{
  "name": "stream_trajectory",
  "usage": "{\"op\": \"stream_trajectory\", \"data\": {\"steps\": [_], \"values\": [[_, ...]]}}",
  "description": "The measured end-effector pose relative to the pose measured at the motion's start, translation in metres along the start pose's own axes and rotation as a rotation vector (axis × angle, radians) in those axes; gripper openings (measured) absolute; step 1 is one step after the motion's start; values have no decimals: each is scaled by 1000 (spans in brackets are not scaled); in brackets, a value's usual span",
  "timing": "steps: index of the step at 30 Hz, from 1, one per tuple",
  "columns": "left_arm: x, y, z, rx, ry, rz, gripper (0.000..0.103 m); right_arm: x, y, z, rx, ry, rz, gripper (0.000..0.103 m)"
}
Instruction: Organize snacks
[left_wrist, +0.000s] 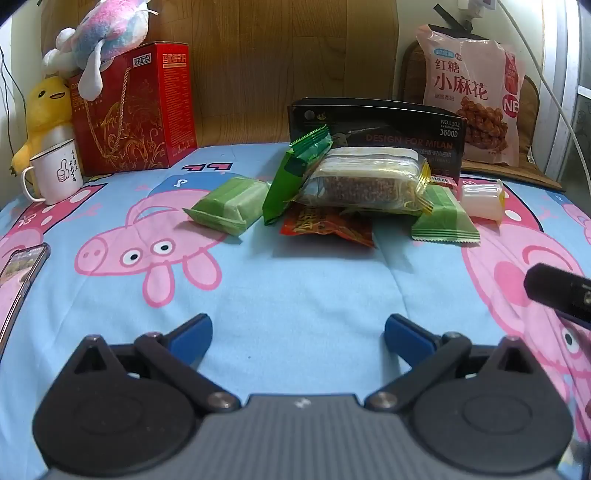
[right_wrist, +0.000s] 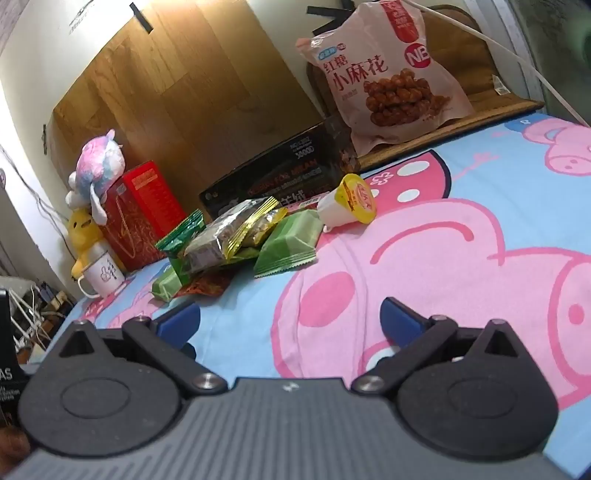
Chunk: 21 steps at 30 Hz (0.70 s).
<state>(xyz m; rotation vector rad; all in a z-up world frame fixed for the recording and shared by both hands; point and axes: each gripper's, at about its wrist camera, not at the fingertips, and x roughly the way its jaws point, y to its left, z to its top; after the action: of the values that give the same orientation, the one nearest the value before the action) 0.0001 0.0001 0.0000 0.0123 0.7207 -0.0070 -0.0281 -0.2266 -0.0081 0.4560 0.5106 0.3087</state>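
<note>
- My left gripper (left_wrist: 298, 334) hangs over bare sheet with its jaws spread wide, nothing between the blue pads; my right gripper (right_wrist: 290, 319) is likewise released and empty, tilted over the pink cartoon print.
- Blue cartoon-pig bedsheet (left_wrist: 295, 288) lies open between both grippers and the snack pile, plenty of free cloth there (a phone (left_wrist: 20, 275) lies at the left margin of the left view).
- Snack pile sits mid-bed, well apart from both grippers: a pale green wafer pack (left_wrist: 231, 205) on the left, a dark green pouch (left_wrist: 293, 173) leaning on a clear-wrapped brown rice-cake bar (left_wrist: 364, 181) with yellow crimped ends, and a red packet (left_wrist: 327, 225) under them.
- Second pale green pack (left_wrist: 445, 218) lies at the pile's right side; just beside it is a small white jelly cup (right_wrist: 345, 205) on its side, yellow lid facing the right camera.
- Black box (left_wrist: 376, 125) stands behind the pile, touching it; it reads "DESIGN FOR MILAN", "NO.L102", "38000".
- Pink bag (left_wrist: 469, 92) behind on the right reads "红糖 小麻花" with an "NB" badge and twisted brown snacks pictured.
- Far left: white mug (left_wrist: 57, 173) with a thumbs-up drawing, red gift box (left_wrist: 136, 110), yellow plush (left_wrist: 48, 107), pink-blue plush (left_wrist: 107, 33) on top.
- Wooden board (left_wrist: 273, 55) closes off the far edge.
</note>
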Motion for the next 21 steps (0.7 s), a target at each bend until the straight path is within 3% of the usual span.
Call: {"op": "stream_trajectory", "data": {"steps": [21], "values": [[-1,0,-2,18,-7,-12,103,2,5,0,-10,-6,-29,103]]}}
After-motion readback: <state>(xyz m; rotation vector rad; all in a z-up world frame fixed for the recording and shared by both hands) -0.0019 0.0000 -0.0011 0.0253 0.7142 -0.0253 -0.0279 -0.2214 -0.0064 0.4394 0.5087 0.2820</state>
